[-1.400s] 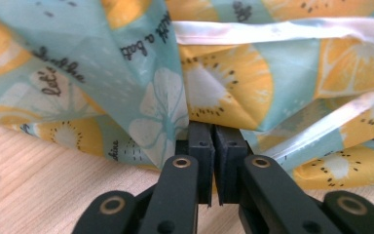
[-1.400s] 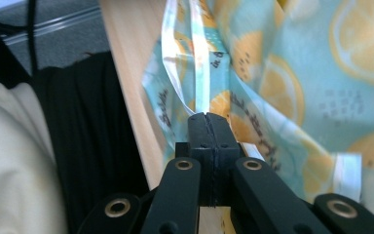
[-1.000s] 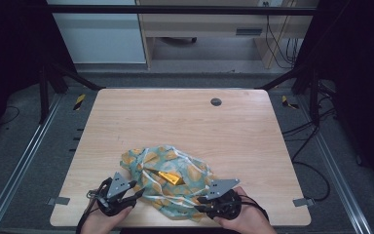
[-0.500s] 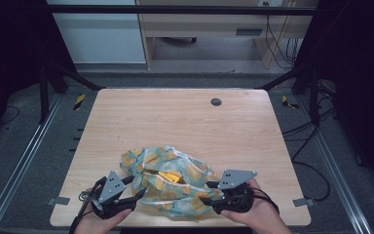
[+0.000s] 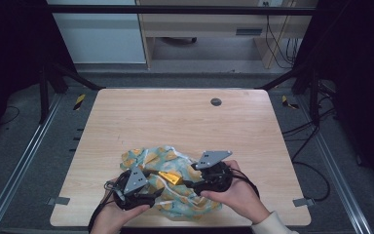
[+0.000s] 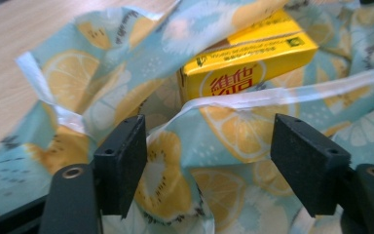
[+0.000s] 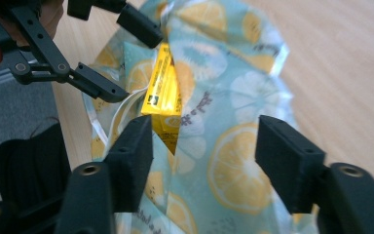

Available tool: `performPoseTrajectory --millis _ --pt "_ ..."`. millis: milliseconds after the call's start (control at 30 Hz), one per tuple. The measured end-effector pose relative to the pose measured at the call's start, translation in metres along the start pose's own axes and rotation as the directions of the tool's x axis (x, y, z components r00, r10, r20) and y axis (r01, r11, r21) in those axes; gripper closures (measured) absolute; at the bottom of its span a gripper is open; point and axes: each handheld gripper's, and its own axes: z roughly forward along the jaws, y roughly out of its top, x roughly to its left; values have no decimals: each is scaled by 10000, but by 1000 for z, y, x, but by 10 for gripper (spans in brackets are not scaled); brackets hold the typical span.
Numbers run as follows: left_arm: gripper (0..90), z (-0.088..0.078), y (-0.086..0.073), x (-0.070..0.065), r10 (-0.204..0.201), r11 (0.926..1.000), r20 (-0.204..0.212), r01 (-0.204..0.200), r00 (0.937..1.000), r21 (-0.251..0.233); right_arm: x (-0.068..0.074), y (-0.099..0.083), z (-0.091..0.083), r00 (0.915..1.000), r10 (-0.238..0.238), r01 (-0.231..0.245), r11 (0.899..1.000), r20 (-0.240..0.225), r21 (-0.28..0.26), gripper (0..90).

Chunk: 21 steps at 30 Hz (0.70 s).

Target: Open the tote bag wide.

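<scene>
Yellow carton [image 5: 169, 177] lies flat inside fruit-print bag [image 5: 148, 157], long axis left-right.

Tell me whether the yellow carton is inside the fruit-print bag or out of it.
Partly in: the yellow carton lies in the mouth of the fruit-print bag, cloth folded around it, one end showing.

even bright light on the table [image 5: 126, 112], dark surroundings, soft blur in both gripper views

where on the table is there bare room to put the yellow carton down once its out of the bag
The far half of the table is bare wood, from the fruit-print bag up to the far edge, save the small round grommet. The right side is bare too. The near middle is crowded: bag, yellow carton, left gripper, right gripper.
</scene>
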Motion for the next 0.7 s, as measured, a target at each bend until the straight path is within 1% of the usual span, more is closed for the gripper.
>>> performPoseTrajectory --millis 67,100,133,167,200,233,267,300,333,367,433,467,500,567,633,700 --pt "274 7 -2 0 39 9998 193 -43 9998 195 1 -1 10 9999 101 -99 9995 -84 284 372" --pt "262 9 -2 0 77 9996 245 -83 9997 263 1 -3 17 10000 37 -34 9984 -49 558 387" --pt "264 11 -3 -1 95 9996 273 -102 9996 279 1 -3 19 10000 4 -6 9976 29 690 441" --pt "271 13 -4 -1 118 9994 344 -129 9993 312 1 -5 20 10000 9 -15 9966 74 818 536" --pt "292 16 -5 -2 217 9987 470 -238 9987 444 0 -6 21 10000 6 -10 9962 41 874 614" --pt "331 17 -6 -2 270 9983 489 -295 9984 502 -2 -8 21 9999 124 -123 9967 -8 808 743" --pt "363 20 -7 -2 341 9972 526 -375 9980 651 -4 -9 20 9999 141 -136 9969 -51 777 813" --pt "432 21 -8 -2 367 9965 472 -401 9982 738 -6 -11 19 9997 224 -218 9974 -69 684 887" --pt "479 23 -9 -2 456 9942 333 -486 9984 961 -7 -11 18 9996 286 -282 9976 -44 632 900" --pt "568 24 -10 -2 499 9924 318 -531 9983 1112 -9 -12 17 9994 328 -332 9977 80 587 900" --pt "699 26 -14 -2 597 9891 130 -609 9981 1343 -15 -13 18 9985 500 -511 9972 219 538 900" --pt "770 27 -15 0 596 9868 208 -620 9980 1497 -19 -14 19 9976 631 -645 9967 281 484 900" --pt "844 26 -16 1 598 9857 170 -617 9981 1567 -24 -16 21 9958 799 -820 9956 457 458 900" --pt "891 24 -18 3 671 9822 146 -687 9976 1747 -34 -20 25 9929 970 -1002 9939 691 452 900" --pt "899 20 -21 5 721 9778 85 -723 9974 1965 -46 -26 29 9867 1344 -1386 9895 913 406 900" --pt "900 16 -25 7 727 9743 -26 -704 9974 2140 -57 -33 33 9811 1582 -1644 9852 1116 484 900"
